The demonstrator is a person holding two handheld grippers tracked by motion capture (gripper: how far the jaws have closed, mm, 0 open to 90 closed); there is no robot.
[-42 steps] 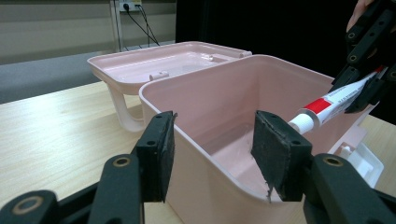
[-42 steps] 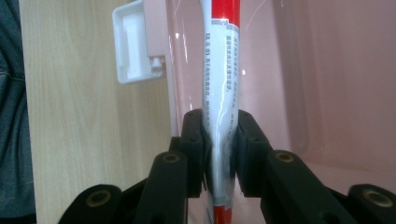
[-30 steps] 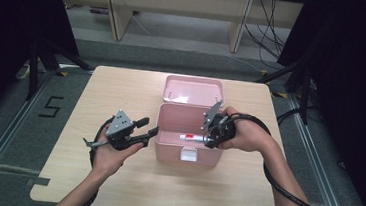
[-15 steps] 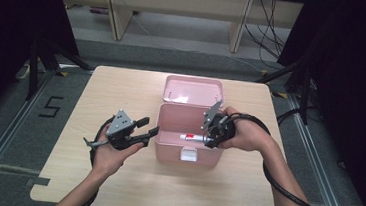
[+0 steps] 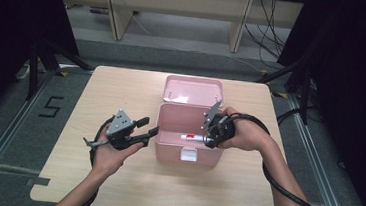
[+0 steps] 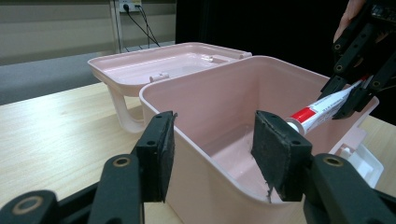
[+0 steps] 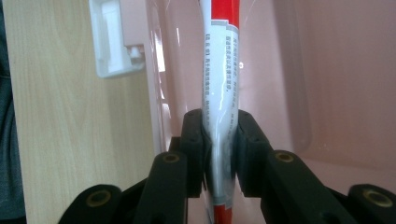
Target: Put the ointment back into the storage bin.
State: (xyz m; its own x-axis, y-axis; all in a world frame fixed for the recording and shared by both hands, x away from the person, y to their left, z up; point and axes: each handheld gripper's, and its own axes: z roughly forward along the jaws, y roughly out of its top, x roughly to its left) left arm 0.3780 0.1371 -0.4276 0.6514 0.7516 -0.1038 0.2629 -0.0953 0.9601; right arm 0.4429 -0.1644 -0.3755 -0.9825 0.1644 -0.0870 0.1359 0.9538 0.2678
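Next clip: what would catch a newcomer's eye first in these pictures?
The open pink box at the middle of the wooden table, its lid folded back behind it. Next, the red-and-white tube clamped in the right gripper over the box's inside. The left gripper straddles the box's left wall with one jaw inside and one outside, its pads not pressing on it.

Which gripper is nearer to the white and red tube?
Right. The right gripper is clamped on the tube over the pink box; the left gripper straddles the box's wall, apart from it.
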